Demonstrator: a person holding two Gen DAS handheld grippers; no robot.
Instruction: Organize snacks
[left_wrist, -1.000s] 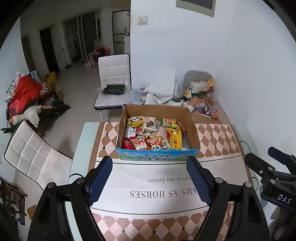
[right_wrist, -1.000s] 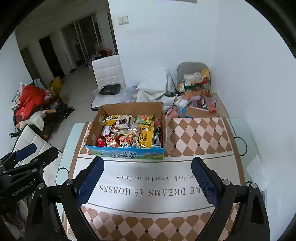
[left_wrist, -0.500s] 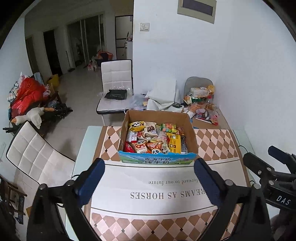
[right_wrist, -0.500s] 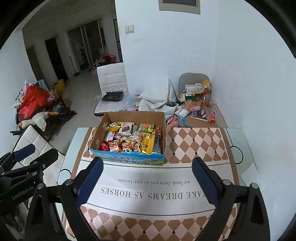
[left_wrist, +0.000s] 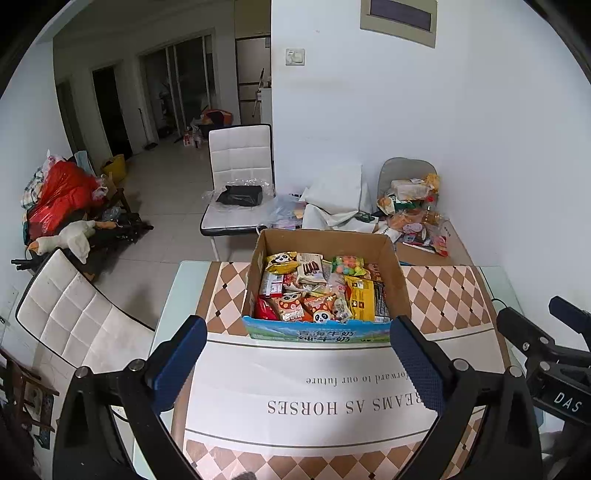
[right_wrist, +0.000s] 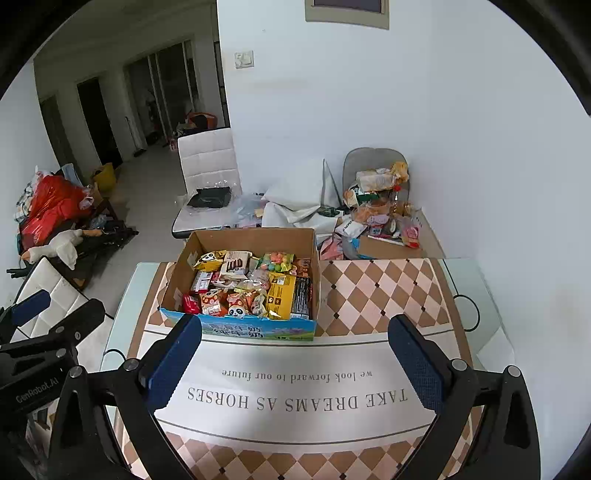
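Observation:
An open cardboard box (left_wrist: 325, 242) (right_wrist: 251, 238) full of mixed snack packets (left_wrist: 317, 291) (right_wrist: 251, 288) stands on the table's far side, its blue printed front facing me. My left gripper (left_wrist: 296, 325) hovers over the cloth just short of that front. Its jaws are opening, spread about as wide as the box, with nothing between them. My right gripper (right_wrist: 294, 323) hangs beside it, to its right, open wide and empty. Each gripper shows at the edge of the other's view.
A cloth with checks and printed words (left_wrist: 332, 387) covers the glass table. White chairs stand at the left (left_wrist: 74, 317) and beyond the box (left_wrist: 240, 166). A loose heap of packets (left_wrist: 410, 206) lies by the wall behind the table.
The left gripper's jaws have spread much wider, and the right gripper's a little. The box and its snacks have stayed put.

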